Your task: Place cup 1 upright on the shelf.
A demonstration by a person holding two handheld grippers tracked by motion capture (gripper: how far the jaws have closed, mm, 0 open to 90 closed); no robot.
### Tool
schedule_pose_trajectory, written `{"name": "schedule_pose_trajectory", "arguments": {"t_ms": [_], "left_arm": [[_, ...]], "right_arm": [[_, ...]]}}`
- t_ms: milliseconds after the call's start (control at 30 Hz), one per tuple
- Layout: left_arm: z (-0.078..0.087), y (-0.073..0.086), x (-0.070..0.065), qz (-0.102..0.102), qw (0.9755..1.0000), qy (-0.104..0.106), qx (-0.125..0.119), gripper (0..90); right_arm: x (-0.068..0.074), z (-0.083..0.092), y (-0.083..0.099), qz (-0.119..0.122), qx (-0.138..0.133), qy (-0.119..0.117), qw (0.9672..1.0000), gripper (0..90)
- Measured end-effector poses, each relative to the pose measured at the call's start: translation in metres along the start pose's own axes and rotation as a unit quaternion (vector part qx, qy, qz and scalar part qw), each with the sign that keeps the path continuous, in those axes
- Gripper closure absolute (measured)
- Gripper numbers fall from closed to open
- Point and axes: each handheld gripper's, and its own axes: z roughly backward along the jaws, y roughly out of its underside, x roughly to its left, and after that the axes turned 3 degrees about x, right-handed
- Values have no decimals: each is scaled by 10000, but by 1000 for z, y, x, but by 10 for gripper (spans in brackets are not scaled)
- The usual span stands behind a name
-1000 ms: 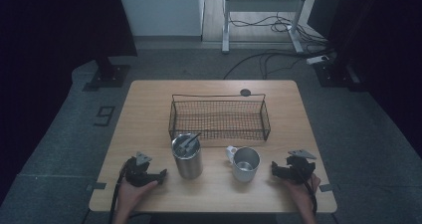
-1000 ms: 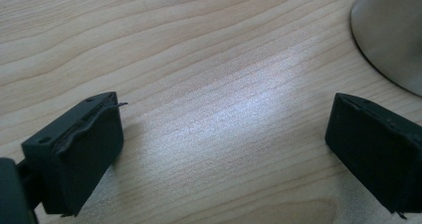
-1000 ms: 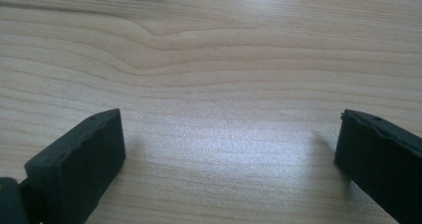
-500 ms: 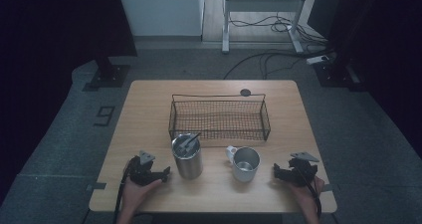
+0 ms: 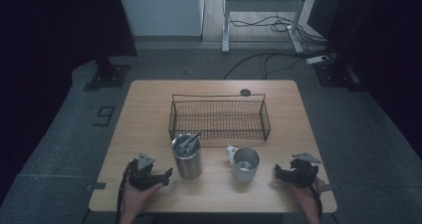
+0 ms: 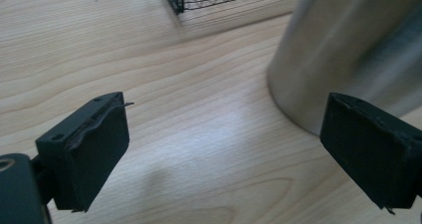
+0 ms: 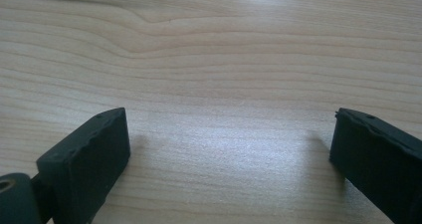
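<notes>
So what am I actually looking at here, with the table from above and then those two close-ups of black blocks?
There is no robot arm here. A person sits at the wooden table and holds a hand-held clamp with two jaws in each hand: the left gripper and the right gripper.

The high view comes from a fixed camera above the person. The other two come from small cameras riding on each gripper, so the black blocks are that gripper's own jaws.

On the table stand a wire basket, a tall steel cup with something metal inside, and a steel mug with a handle.

Nothing is held. Both grippers are open; the left one's jaws have just been closing a little, with only bare table between them, the steel cup just ahead.
</notes>
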Motion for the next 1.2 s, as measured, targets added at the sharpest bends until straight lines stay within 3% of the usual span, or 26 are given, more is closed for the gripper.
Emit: {"name": "schedule_pose_trajectory", "arguments": {"t_ms": [300,667,967,1200], "left_arm": [[14,-9,-14,-195,9988,397,-223,55],[23,-14,-32,-381,9972,511,-402,38],[26,-19,-37,-351,9961,598,-540,0],[25,-24,-44,-456,9942,696,-681,0]], "right_arm": [[-1,-2,-2,-54,4,51,10000,19],[-1,-3,-3,-76,22,71,9999,6],[0,-4,-4,-99,32,97,9999,1],[0,-5,-5,-112,31,113,9999,1]]}}
